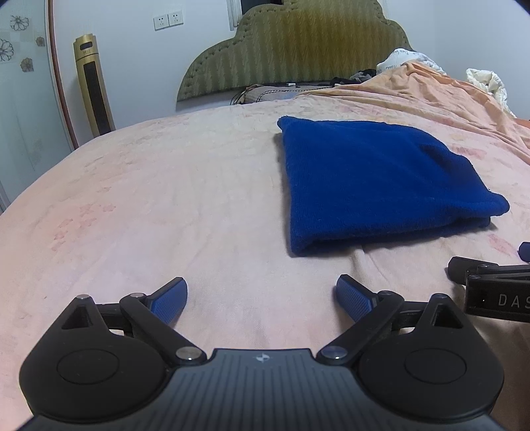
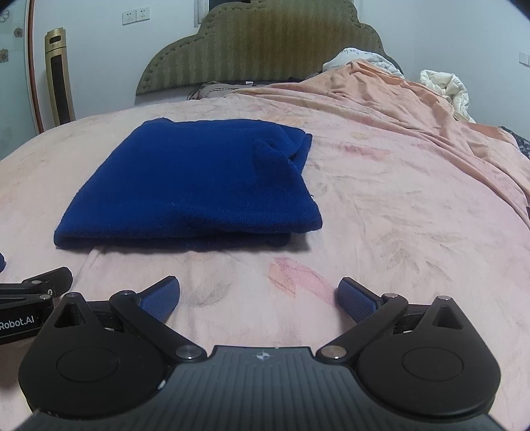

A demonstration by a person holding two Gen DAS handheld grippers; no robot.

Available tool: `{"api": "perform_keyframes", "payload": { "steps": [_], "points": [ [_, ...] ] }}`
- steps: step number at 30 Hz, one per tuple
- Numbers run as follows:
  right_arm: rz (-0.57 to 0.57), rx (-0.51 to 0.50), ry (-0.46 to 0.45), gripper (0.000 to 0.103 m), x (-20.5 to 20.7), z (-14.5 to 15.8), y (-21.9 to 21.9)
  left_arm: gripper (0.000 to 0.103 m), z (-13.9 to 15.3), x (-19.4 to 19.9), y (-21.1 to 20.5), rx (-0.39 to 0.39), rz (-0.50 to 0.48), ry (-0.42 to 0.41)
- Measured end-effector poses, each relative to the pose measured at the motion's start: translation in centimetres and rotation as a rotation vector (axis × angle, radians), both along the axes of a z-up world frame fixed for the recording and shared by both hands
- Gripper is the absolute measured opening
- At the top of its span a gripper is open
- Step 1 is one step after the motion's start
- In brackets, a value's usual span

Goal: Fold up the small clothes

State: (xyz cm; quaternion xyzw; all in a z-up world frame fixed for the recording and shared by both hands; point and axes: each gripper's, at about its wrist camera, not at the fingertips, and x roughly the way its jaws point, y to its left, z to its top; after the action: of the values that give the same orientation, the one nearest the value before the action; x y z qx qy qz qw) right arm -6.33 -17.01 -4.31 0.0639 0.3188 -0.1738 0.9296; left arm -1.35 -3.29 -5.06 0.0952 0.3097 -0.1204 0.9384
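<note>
Nearest in the left wrist view, the left claw [image 1: 261, 295] is spread wide with nothing between its blue-padded fingertips [image 1: 170, 298], poised low over the pink bed sheet [image 1: 165, 205]. Beside it, the right claw [image 2: 258, 295] is likewise released and empty, its blue pads [image 2: 357, 300] well apart above the same sheet; each claw's black linkage shows at the edge of the other's view, so the two sit side by side. Just beyond them lies the folded blue garment [image 2: 195, 185], a knitted piece doubled into a rough rectangle with its thick folded edge facing the claws and its layers stacked flat on the bed. It rests ahead and to the right of the left claw, ahead and to the left of the right claw, touching neither. A small flap of the same cloth stands up slightly near its far right corner. Farther back, an orange blanket [image 2: 414, 109] is rumpled over the right side of the bed, with white bedding [image 2: 447, 86] bunched behind it. At the back stand the green padded headboard [image 2: 265, 46], a gold tower fan [image 2: 59, 76] against the left wall, and two wall sockets [image 2: 135, 16].
</note>
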Motion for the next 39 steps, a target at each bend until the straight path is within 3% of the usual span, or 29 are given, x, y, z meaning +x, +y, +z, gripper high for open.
{"api": "perform_keyframes", "payload": {
  "steps": [39],
  "points": [
    [-0.002, -0.004, 0.004, 0.103, 0.02, 0.03, 0.04, 0.098, 0.03, 0.34, 0.61, -0.035, 0.0, 0.024]
  ]
}}
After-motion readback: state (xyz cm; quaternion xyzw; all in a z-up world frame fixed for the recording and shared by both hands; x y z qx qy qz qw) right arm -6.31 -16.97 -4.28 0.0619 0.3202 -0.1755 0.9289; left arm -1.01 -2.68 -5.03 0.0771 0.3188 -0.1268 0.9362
